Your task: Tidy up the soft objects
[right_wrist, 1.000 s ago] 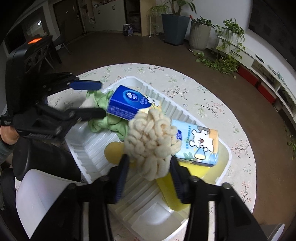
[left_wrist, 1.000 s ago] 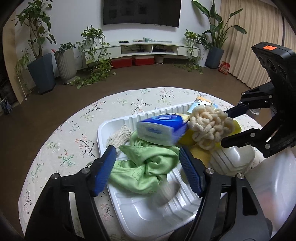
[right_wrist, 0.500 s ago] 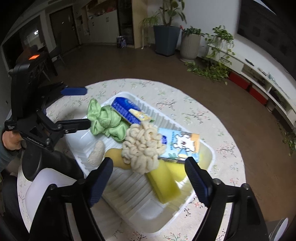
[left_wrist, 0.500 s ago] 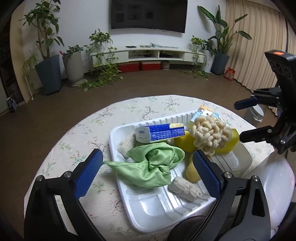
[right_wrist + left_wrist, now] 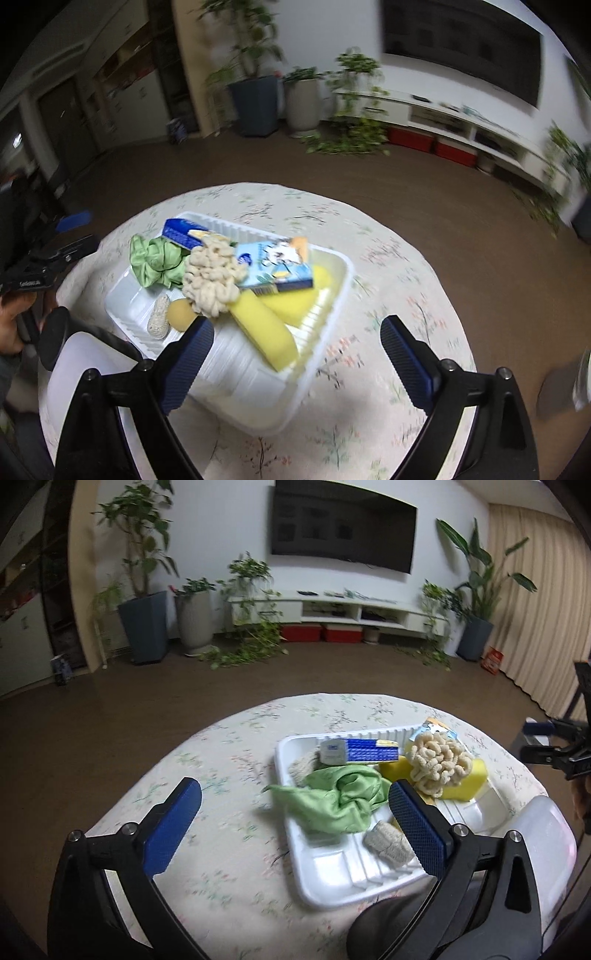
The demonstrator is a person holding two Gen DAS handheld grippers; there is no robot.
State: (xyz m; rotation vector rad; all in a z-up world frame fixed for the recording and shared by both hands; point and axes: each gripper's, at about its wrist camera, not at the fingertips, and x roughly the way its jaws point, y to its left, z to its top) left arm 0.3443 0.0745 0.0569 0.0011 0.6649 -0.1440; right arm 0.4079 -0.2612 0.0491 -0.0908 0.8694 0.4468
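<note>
Both sets of jaws were released and empty: the left gripper (image 5: 291, 819) stood spread wide above the table (image 5: 221, 812), the right gripper (image 5: 297, 356) was opening above the near edge of the white tray (image 5: 332, 302). All the soft things lay gathered in that tray, apparently as the sorting place: a green cloth (image 5: 336, 801), a cream noodle-like mop head (image 5: 210, 280), yellow sponges (image 5: 264, 332), a small woven roll (image 5: 388, 843), a dark-blue tissue pack (image 5: 360, 751), and a light-blue cartoon-printed tissue pack (image 5: 275, 267). Print on both packs was unreadable.
</note>
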